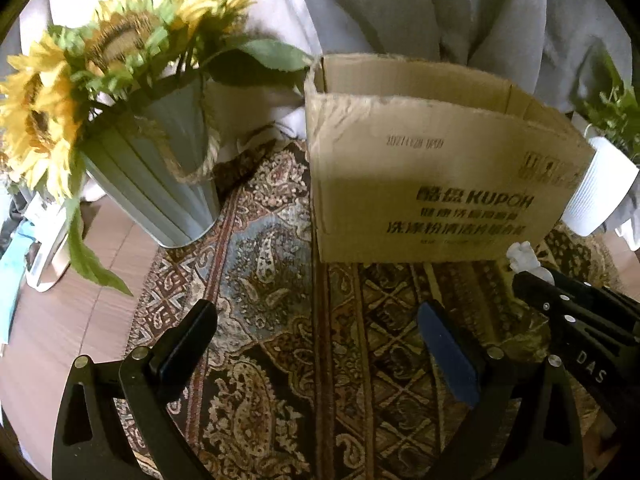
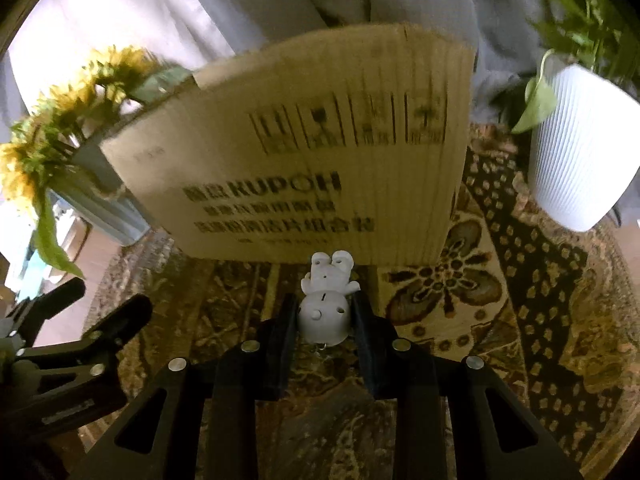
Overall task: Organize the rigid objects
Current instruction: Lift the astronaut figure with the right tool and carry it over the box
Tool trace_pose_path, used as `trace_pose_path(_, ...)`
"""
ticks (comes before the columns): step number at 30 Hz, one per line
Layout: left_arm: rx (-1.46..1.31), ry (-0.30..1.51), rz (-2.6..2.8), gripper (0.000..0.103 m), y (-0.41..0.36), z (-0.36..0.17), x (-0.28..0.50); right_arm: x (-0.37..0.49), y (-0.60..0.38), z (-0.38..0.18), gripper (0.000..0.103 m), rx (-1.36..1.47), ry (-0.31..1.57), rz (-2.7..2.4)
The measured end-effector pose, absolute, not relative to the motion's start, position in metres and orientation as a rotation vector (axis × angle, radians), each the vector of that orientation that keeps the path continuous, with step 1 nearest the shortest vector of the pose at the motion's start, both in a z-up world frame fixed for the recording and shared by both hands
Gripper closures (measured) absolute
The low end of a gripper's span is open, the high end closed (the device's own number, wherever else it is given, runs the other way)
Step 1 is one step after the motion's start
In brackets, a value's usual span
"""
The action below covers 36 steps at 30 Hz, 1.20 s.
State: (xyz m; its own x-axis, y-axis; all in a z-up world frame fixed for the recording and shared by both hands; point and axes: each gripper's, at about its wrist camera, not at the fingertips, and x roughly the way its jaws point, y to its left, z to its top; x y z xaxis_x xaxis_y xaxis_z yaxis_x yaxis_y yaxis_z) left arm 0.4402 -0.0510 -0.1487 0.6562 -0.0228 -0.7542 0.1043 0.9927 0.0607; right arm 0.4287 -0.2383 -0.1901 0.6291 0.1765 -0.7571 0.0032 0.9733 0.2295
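Note:
A small white figurine (image 2: 326, 300) hangs head-down between the pads of my right gripper (image 2: 325, 308), which is shut on its round head just above the patterned rug. Directly behind it stands an open cardboard box (image 2: 304, 160) printed KUPOH. In the left wrist view my left gripper (image 1: 316, 320) is open over the rug with nothing between its fingers, and the box (image 1: 436, 168) stands ahead of it. At the right edge of that view the right gripper (image 1: 532, 276) shows with the white figurine (image 1: 524, 256) sticking out of its tip.
A pale bucket of sunflowers (image 1: 152, 176) stands left of the box. A white ribbed pot with a green plant (image 2: 576, 148) stands right of it. Grey curtain hangs behind. Wooden floor (image 1: 52, 320) shows beyond the rug's left edge.

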Motion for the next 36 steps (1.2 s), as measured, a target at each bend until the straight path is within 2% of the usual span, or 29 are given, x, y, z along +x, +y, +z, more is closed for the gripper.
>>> trace_pose_path(19,0.092,0.677,-0.074,0.000,-0.051,-0.085,0.420,0.405,-0.233,-0.107,0.074,0.160,0.684,0.101)
trace_pose_path(36,0.085,0.524,-0.057,0.000,-0.050,-0.032,0.428,0.416,-0.233,-0.056,0.074,0.164,0.557,0.133)
